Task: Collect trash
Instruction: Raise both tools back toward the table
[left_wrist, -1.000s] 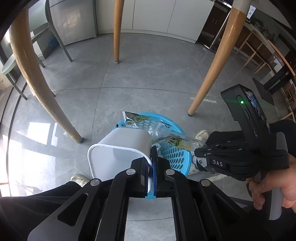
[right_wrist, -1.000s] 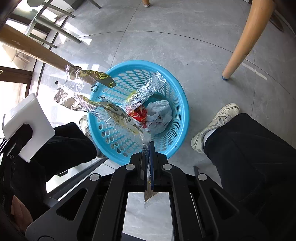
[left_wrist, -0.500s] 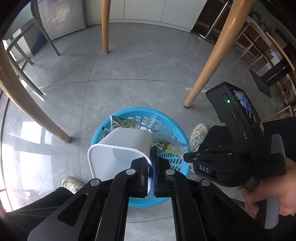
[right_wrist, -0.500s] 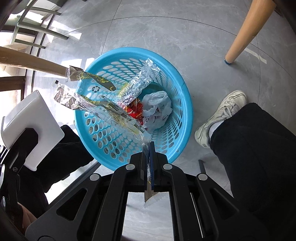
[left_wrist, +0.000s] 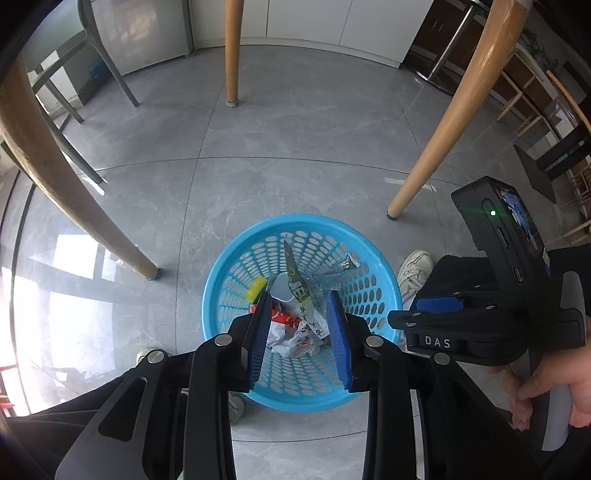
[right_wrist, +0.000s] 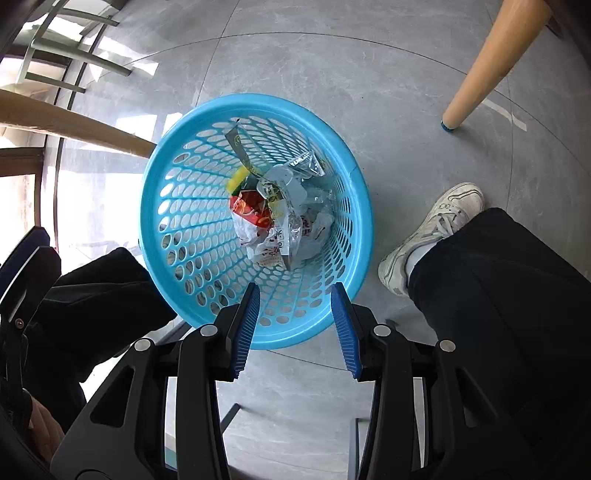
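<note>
Tongs opening on both sides, left tongs (left_wrist: 298, 317) and right tongs (right_wrist: 295, 314) empty above the blue basket (right_wrist: 354, 206) of wrappers (right_wrist: 280, 218).

baskets: one (right_wrist: 354, 206), below both tongs
table legs: three (left_wrist: 232, 51), beyond the left tongs
white shoes: one (right_wrist: 432, 229), right of right tongs

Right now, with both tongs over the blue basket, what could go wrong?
1. The long wrapper leans up the blue basket wall near the rim; it could catch or tip out if the basket is bumped.
2. Left tongs and right tongs are opening with nothing between them, low over the basket: lifting carelessly may clip the rim or the shoe beside it.
</note>
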